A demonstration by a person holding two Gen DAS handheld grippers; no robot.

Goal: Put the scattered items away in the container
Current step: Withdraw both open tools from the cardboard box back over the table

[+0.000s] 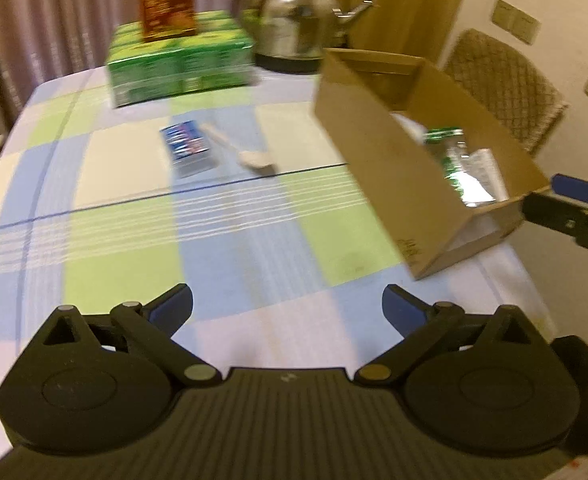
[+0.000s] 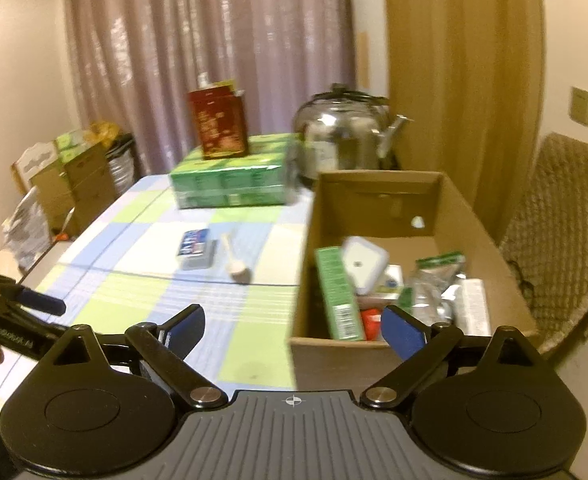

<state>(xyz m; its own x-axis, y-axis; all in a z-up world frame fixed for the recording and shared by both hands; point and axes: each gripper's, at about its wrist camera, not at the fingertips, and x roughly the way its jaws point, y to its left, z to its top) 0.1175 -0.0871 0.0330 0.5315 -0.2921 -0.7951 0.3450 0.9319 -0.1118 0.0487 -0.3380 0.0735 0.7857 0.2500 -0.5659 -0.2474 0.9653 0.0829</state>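
A cardboard box (image 1: 378,168) (image 2: 378,196) stands on the right of the checked table, holding a green carton (image 2: 336,296), a white pad (image 2: 364,264), silver packets (image 2: 434,280) and other items. Left of it on the cloth lie a small blue box (image 1: 187,146) (image 2: 193,246) and a wooden spoon (image 1: 245,152) (image 2: 235,262), side by side. My left gripper (image 1: 287,312) hangs open over bare cloth, nothing between its fingers. My right gripper (image 2: 294,330) is open at the box's near left corner, empty. Each gripper shows at the edge of the other's view.
At the back stand a green shrink-wrapped pack (image 2: 229,182) with a red carton (image 2: 217,124) on top and a steel kettle (image 2: 342,128). A padded chair (image 2: 562,236) sits right of the table. Cartons and bags (image 2: 65,184) pile up past the left edge.
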